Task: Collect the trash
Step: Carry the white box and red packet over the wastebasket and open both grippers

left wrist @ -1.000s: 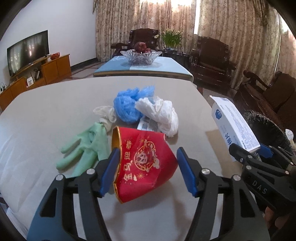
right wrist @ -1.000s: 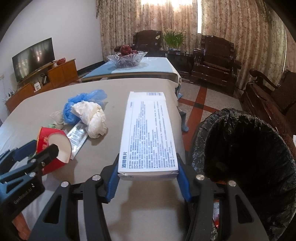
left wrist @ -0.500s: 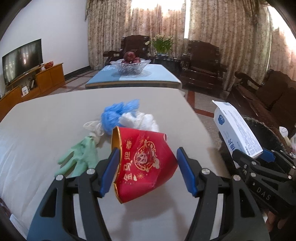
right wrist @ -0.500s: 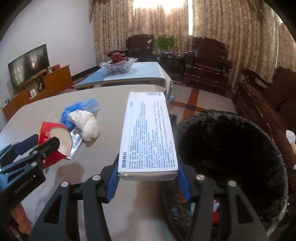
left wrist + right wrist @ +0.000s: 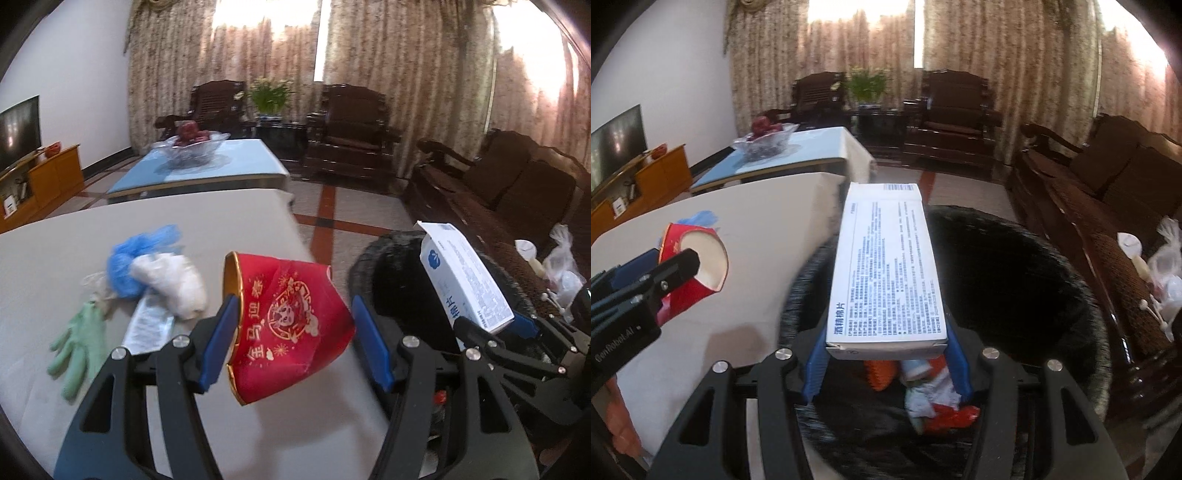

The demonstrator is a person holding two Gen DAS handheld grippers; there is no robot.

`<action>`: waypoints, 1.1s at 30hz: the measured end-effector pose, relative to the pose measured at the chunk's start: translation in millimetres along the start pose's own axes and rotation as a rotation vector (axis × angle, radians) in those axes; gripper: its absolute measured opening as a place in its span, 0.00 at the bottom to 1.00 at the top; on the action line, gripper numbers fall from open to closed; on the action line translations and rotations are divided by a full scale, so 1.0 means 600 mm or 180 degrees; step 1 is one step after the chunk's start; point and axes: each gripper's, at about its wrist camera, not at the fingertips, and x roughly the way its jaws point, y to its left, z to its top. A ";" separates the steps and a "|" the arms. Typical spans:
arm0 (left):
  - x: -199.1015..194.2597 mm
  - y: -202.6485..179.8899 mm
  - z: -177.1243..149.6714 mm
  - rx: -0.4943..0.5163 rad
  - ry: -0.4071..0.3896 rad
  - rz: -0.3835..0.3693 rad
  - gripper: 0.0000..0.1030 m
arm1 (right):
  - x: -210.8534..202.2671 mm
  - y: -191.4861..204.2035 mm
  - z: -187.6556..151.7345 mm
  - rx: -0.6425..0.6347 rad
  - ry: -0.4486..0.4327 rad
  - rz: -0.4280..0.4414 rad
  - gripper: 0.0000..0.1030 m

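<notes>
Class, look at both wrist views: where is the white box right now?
The white box is clamped in the right gripper, held over the black-lined trash bin, right of the table.

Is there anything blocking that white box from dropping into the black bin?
Nothing visible does. The right tongs hold the white box directly over the open mouth of the black bin, with only earlier trash lying at the bottom. The red cup in the left tongs is off to the side, above the table.
</notes>
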 end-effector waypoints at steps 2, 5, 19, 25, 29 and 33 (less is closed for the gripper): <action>0.009 -0.023 0.003 0.0033 0.0000 -0.0082 0.60 | 0.000 -0.018 -0.001 0.0036 0.0002 -0.0058 0.53; 0.022 -0.056 0.008 0.0100 -0.0002 -0.0187 0.60 | 0.000 -0.044 -0.004 0.0072 0.0003 -0.0141 0.53; 0.071 -0.155 0.021 0.0287 0.0022 -0.0497 0.66 | 0.010 -0.131 -0.029 0.0309 0.0058 -0.0432 0.54; 0.069 -0.160 0.023 0.0314 0.0000 -0.0607 0.83 | 0.020 -0.145 -0.041 0.0356 0.0053 -0.0653 0.83; 0.063 -0.147 0.022 0.0285 0.0002 -0.0555 0.85 | 0.022 -0.141 -0.046 0.0378 0.0059 -0.0697 0.93; 0.050 -0.111 0.024 0.0252 -0.0026 -0.0439 0.87 | 0.021 -0.122 -0.044 0.0419 0.0051 -0.0615 0.94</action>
